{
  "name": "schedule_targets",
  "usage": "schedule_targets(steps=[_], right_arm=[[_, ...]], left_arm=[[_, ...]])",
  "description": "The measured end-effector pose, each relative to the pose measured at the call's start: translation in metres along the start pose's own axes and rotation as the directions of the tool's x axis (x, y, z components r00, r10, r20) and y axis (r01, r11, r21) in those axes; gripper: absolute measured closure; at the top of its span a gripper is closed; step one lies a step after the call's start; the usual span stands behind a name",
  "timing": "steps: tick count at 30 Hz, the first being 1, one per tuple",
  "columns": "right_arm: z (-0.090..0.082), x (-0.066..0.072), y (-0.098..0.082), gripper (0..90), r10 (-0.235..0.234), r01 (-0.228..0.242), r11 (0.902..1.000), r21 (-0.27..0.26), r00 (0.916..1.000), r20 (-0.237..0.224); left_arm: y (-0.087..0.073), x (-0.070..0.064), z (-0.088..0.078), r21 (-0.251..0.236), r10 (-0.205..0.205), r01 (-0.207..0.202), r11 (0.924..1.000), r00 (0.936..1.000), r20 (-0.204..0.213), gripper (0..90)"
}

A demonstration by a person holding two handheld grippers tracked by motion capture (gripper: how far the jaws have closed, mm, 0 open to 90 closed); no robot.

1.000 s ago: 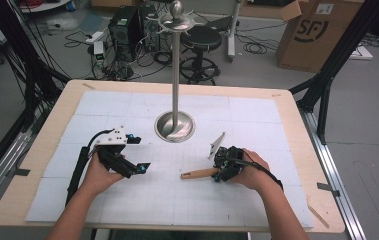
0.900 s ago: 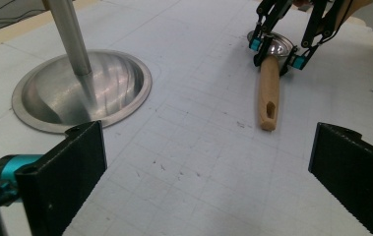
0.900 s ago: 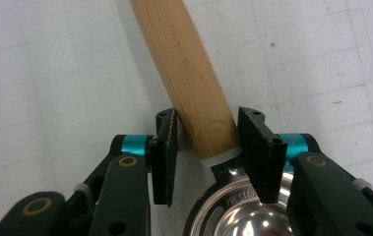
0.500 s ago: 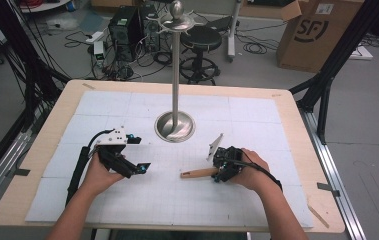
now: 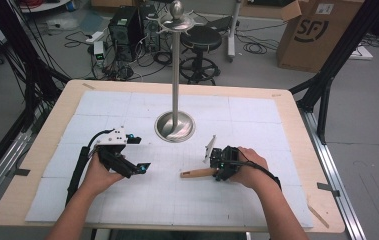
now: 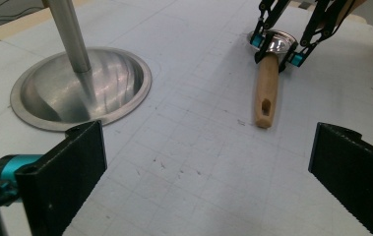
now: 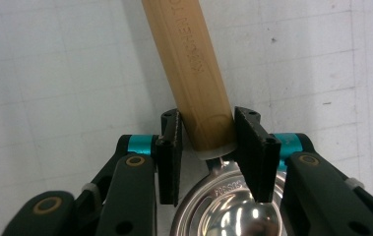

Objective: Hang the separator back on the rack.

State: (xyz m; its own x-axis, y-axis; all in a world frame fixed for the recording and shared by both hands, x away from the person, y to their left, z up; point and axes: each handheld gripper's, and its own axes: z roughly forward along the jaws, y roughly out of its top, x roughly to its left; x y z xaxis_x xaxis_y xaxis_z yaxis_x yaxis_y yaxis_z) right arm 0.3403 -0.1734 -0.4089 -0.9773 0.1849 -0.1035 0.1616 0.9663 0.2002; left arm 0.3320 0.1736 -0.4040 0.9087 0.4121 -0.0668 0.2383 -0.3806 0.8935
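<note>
The right hand-held gripper [image 5: 220, 167] is clamping the wooden handle [image 7: 194, 73] of a small metal ladle [image 6: 271, 46], and its jaws have just been closing on it. In the right gripper view both black pads are pressing on the end of the handle, just where it is joining the shiny bowl [image 7: 233, 211]. The ladle is lying on the white tabletop [image 5: 257, 200], to the right of the round base [image 5: 175, 126] of a tall metal stand [image 5: 176, 60], and its handle is pointing to the left in the high view. The left hand-held gripper [image 5: 136, 167] is resting on the tabletop, well apart from the ladle, with its jaws standing wide apart and nothing between them.
</note>
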Motion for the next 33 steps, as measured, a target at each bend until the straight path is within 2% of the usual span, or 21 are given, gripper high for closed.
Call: schedule_targets(steps=[7,13,18,23,33], right_arm=[[-0.002,0.001,0.000,68.6,-0.009,0.009,0.9999,-0.012,0.9999,0.010],[-0.009,-0.002,-0.002,68.9,0.018,-0.018,0.9963,-0.084,0.9998,-0.003],[-0.018,-0.003,-0.005,68.9,0.042,-0.043,0.9860,-0.161,0.9991,-0.009],[-0.031,-0.005,-0.011,69.0,0.078,-0.080,0.9631,-0.257,0.9968,-0.018],[-0.051,-0.007,-0.021,69.0,0.135,-0.118,0.9043,-0.410,0.9908,0.012]], left_arm=[[0.000,0.000,0.000,-0.003,-0.003,0.003,1.0000,1.0000,0.003,1.7],[0.000,0.001,0.000,-0.003,-0.004,0.004,1.0000,1.0000,0.002,1.7],[0.000,0.001,0.000,-0.001,-0.004,0.004,1.0000,1.0000,0.001,1.7],[0.000,0.000,0.000,0.000,-0.003,0.003,1.0000,1.0000,0.002,1.7],[0.000,0.000,0.000,-0.001,-0.001,0.001,1.0000,1.0000,0.001,1.7]])
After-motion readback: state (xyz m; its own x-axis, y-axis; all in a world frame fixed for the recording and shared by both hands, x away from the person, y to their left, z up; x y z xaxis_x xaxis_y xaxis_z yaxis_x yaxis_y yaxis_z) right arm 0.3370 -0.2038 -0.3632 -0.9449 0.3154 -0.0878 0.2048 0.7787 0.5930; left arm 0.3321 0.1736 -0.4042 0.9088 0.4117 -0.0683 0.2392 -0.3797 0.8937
